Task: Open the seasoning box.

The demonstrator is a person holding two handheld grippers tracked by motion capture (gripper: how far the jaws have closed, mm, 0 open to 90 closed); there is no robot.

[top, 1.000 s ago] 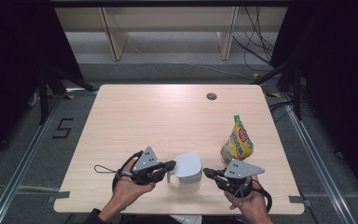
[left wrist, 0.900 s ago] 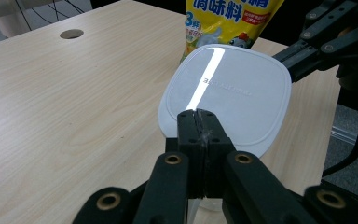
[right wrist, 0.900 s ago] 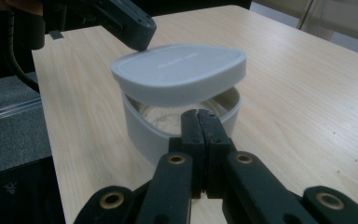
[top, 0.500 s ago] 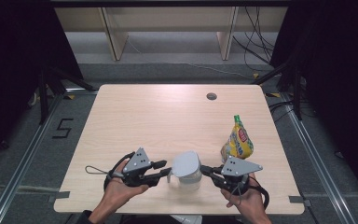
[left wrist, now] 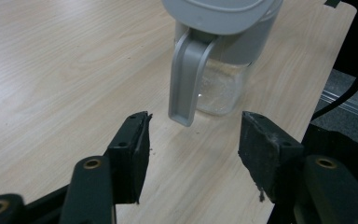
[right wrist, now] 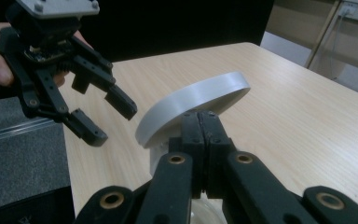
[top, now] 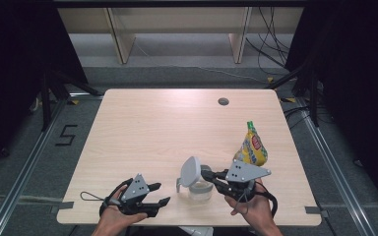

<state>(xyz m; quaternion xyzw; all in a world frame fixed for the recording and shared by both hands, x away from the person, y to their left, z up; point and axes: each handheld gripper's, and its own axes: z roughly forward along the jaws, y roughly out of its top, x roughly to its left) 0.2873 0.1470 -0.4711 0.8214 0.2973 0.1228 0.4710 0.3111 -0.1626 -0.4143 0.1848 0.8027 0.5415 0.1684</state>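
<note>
Jug (top: 195, 183) lid (top: 189, 170) pinched, tipped up by right gripper (top: 211, 176); lift slowly. Left gripper (top: 158, 193) fingers wide apart, holding nothing, near handle (left wrist: 186, 77).

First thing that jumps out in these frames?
The clear plastic jar with grey handle near the table's front edge, its round grey lid tipped up on edge by the right tongs, shut on it. The left tongs sit open beside it; a yellow snack bag stands behind.

Both grippers are black, each topped by a grey three-cornered plate. Brass-coloured rivets sit behind the jaws of the left gripper (left wrist: 193, 140) and right gripper (right wrist: 200, 130); black cables trail behind.
</note>
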